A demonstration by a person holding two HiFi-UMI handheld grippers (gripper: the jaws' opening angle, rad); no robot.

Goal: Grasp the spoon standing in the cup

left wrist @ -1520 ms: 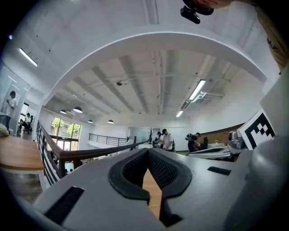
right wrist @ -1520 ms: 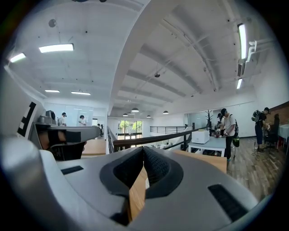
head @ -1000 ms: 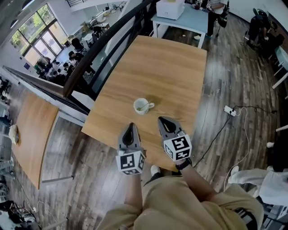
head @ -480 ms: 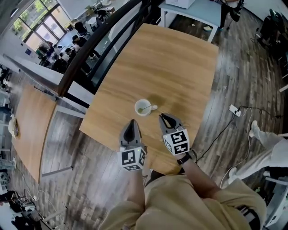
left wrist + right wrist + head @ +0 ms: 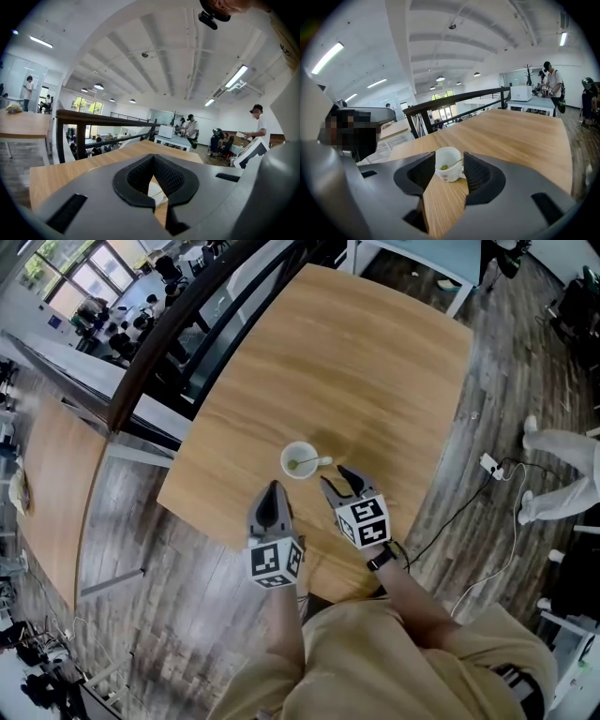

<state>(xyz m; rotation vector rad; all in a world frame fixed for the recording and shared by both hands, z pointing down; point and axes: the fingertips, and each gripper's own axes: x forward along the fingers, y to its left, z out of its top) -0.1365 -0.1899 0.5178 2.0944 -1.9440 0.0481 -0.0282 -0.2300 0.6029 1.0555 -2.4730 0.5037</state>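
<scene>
A white cup (image 5: 300,461) stands near the front of the wooden table (image 5: 366,362), its handle pointing right. A thin spoon (image 5: 307,462) leans inside it. My right gripper (image 5: 335,478) sits just right of and behind the cup. Its jaws are opening and nothing is between them. In the right gripper view the cup (image 5: 448,172) and spoon (image 5: 457,162) show just beyond the spread right gripper (image 5: 449,161). My left gripper (image 5: 273,489) hovers short of the cup with its tips together. In the left gripper view the left gripper (image 5: 153,159) is shut, and a sliver of the cup (image 5: 157,192) shows behind it.
The table's near edge runs under both grippers. A dark railing (image 5: 155,357) borders the table's left side, with another wooden table (image 5: 47,493) beyond it. On the floor to the right lie a power strip (image 5: 489,464) and cable, near a person's legs (image 5: 562,451).
The right gripper's jaws have gone from shut to spread. Both grippers have moved slightly closer to the cup, and the head view has shifted.
</scene>
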